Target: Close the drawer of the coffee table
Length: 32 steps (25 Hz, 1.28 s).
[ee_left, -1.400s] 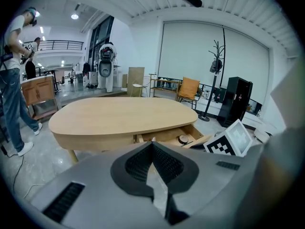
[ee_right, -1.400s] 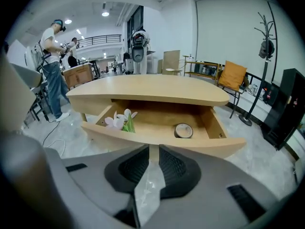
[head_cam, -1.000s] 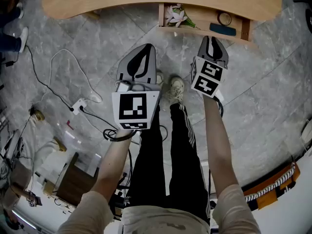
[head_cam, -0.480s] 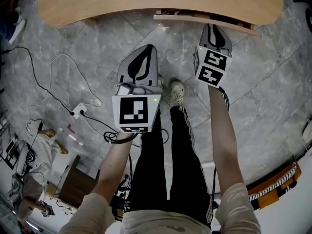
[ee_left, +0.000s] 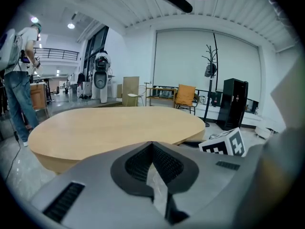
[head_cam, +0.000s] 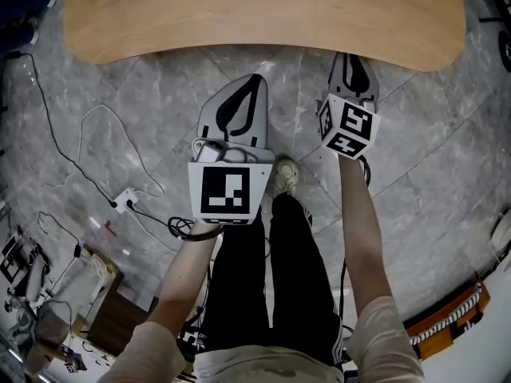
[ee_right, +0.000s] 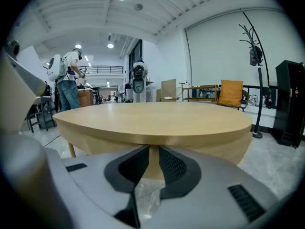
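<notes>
The light wooden coffee table (head_cam: pixel 263 14) fills the top of the head view. No drawer sticks out from under its top; the near edge runs unbroken. My right gripper (head_cam: pixel 352 57) has its tips at that edge, right of centre. In the right gripper view the table's side (ee_right: pixel 190 149) is just ahead of the right gripper (ee_right: pixel 153 149), whose jaws stand a narrow gap apart with nothing between them. My left gripper (head_cam: pixel 255 80) hovers over the floor, short of the table, empty. In the left gripper view the left gripper (ee_left: pixel 152 144) has its jaws meeting at the tips.
A power strip (head_cam: pixel 125 200) and cables lie on the stone floor at the left. The person's legs and a shoe (head_cam: pixel 283 178) are between the arms. Another person (ee_left: pixel 19 80) stands beyond the table, with a coat rack (ee_left: pixel 209 70) and a black cabinet (ee_left: pixel 233 101) behind.
The open drawer, with flowers and small things in it, has slid in under the table top and out of sight. Both grippers have moved toward the table.
</notes>
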Available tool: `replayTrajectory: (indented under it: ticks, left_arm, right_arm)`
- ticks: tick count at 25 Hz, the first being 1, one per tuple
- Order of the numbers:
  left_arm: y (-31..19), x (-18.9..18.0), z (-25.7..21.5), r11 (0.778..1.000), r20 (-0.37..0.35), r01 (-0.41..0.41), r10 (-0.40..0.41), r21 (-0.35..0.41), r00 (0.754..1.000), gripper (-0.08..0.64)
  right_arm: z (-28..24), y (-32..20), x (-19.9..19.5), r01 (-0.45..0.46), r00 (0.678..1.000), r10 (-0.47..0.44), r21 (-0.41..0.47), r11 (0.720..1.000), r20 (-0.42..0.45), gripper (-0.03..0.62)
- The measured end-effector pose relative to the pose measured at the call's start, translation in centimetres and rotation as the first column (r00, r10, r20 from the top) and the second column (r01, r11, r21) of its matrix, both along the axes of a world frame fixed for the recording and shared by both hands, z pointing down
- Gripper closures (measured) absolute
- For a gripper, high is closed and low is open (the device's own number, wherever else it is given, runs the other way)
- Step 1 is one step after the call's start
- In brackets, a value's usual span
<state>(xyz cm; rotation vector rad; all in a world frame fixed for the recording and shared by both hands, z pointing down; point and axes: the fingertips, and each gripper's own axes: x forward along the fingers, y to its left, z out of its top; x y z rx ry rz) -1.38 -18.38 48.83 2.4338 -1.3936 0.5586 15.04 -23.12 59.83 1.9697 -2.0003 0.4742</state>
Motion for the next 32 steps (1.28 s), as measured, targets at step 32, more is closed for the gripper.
replayTrajectory:
  ticks: [32]
  left_arm:
    - [-1.1, -6.2, -22.6, 0.986, -0.137, 0.138, -0.123, 0.099, 0.983, 0.551]
  right_arm:
    - [-24.9, 2.5, -6.3, -0.007, 1.000, 0.007, -0.009, 1.000, -0.004, 0.586]
